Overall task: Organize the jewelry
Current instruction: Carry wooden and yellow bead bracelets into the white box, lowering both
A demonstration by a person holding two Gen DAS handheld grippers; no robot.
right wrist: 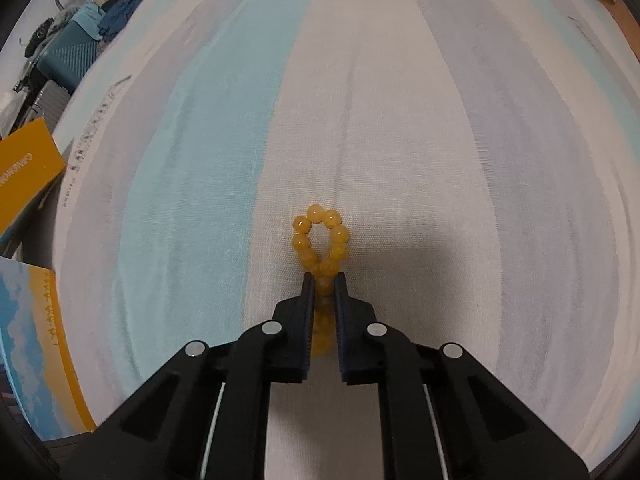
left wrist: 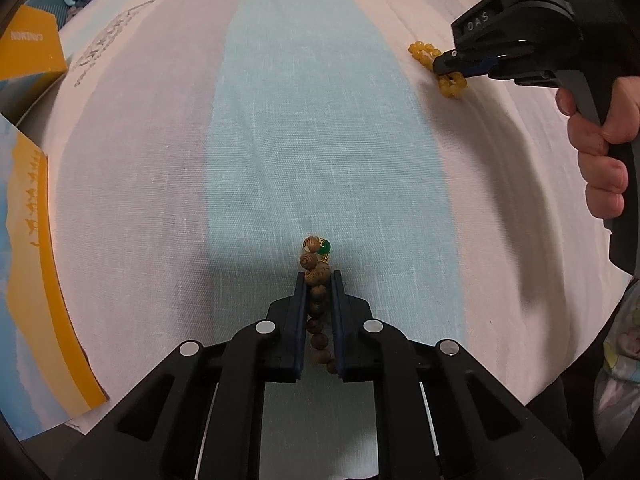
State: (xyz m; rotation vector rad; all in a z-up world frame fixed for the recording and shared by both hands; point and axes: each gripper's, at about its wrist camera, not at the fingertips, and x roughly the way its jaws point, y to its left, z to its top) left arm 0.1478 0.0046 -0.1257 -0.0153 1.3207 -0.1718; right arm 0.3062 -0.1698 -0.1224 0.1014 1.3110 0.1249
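Now we have the left tool (left wrist: 319,280) clamped on the brown wooden-bead bracelet (left wrist: 316,276) and the right tool (right wrist: 324,280) clamped on the yellow bead bracelet (right wrist: 320,240), both lying on the striped bedsheet (left wrist: 160,200). Round beads could roll out of our pinch when lifted, or we might snag the cloth.

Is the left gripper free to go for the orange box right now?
Probably not yet. The left gripper is shut on the brown bead bracelet, so its jaws are occupied. The striped cloth toward the orange box looks unobstructed.
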